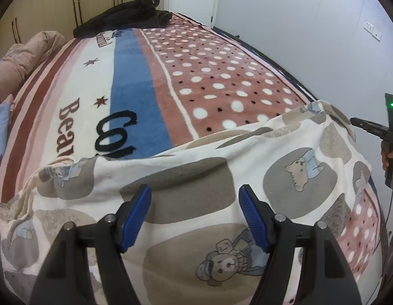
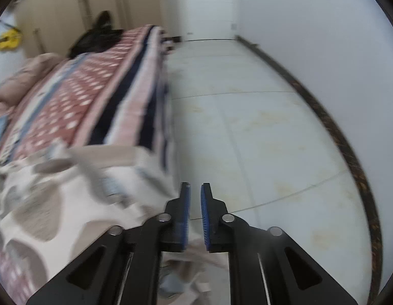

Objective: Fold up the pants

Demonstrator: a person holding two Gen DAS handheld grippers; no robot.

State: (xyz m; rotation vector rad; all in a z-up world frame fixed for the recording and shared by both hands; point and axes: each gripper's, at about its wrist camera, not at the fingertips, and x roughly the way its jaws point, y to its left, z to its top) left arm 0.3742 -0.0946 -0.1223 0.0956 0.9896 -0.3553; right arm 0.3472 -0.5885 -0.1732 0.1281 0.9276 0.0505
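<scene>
The cream pants (image 1: 201, 178) with grey blobs and teddy bears lie spread across the near end of the bed. My left gripper (image 1: 195, 193) is open just above them, holding nothing. In the left wrist view the right gripper (image 1: 369, 125) shows at the far right, beyond the pants' right corner. In the blurred right wrist view the pants (image 2: 69, 198) lie at the left and hang over the bed's edge. My right gripper (image 2: 195, 190) hovers off the bed's side over the floor, its fingers nearly closed with a small gap and nothing between them.
The bed carries a patterned blanket (image 1: 209, 76) with pink polka dots and a blue stripe. A dark garment (image 1: 125, 15) lies at the far end. Pink bedding (image 1: 23, 58) is piled at the left. The tiled floor (image 2: 260, 127) and white wall lie to the right.
</scene>
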